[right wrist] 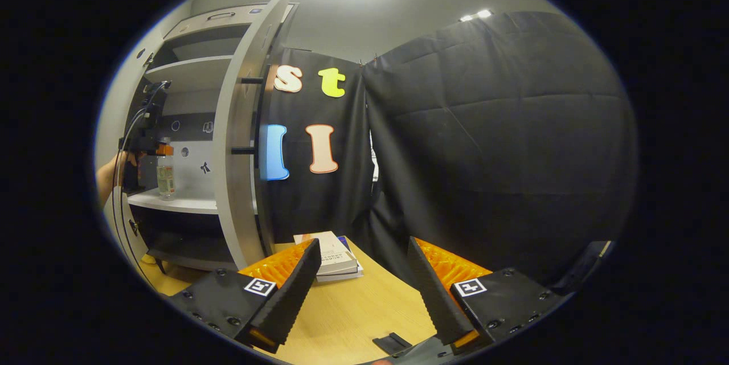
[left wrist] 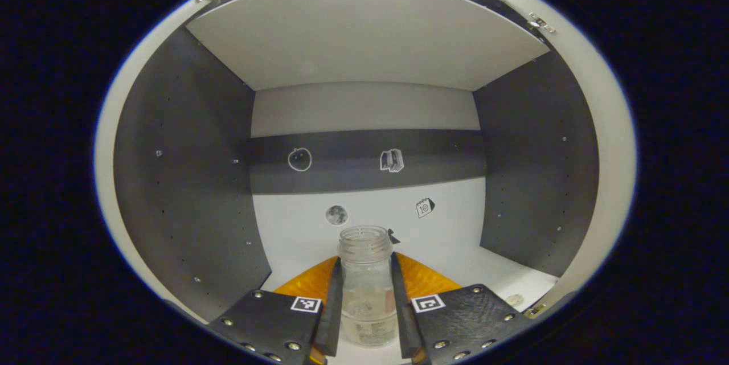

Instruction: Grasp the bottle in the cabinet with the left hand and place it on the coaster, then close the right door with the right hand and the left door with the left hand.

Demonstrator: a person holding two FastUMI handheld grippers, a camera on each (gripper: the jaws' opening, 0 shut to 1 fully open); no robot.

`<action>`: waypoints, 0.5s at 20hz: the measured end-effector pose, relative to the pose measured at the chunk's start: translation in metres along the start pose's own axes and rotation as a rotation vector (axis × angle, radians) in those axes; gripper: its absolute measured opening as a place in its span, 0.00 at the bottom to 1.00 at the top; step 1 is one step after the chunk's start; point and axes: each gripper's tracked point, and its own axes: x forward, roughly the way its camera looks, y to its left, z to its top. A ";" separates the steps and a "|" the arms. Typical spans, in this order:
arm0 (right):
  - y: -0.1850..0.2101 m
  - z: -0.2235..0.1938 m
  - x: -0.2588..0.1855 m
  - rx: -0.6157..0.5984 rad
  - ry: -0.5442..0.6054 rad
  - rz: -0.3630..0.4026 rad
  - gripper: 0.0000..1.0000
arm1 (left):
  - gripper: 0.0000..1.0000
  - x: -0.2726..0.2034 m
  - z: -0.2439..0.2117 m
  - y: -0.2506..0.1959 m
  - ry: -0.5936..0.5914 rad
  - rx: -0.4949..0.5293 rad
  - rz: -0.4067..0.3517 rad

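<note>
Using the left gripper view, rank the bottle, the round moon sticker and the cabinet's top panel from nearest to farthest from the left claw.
1. The bottle, upright between the left claw's fingers, which close on its sides.
2. The moon sticker, on the cabinet's back wall, just left of the bottle's mouth.
3. The top panel, overhead, at the top of the view.

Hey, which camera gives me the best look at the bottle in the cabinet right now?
The left gripper view. The bottle stands close and centred between the left gripper fingers, uncapped, its clear body and label plain. In the right gripper view the bottle is small and far off on the cabinet shelf, beside the open right door.
</note>
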 end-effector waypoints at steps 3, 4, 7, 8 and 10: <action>-0.003 -0.001 0.001 -0.003 0.000 0.019 0.98 | 0.40 -0.010 0.013 -0.003 -0.029 -0.006 -0.010; -0.004 0.000 0.001 -0.001 -0.001 0.029 0.98 | 0.40 -0.017 0.017 -0.003 -0.038 -0.005 -0.008; -0.007 0.000 -0.001 0.001 -0.006 0.064 0.97 | 0.41 -0.043 0.030 -0.005 -0.056 0.010 -0.002; -0.009 0.000 -0.002 -0.004 -0.008 0.078 0.98 | 0.40 -0.050 0.031 -0.006 -0.061 0.012 0.003; -0.011 -0.001 -0.003 -0.014 -0.006 0.102 0.97 | 0.40 -0.065 0.032 -0.007 -0.070 0.007 0.013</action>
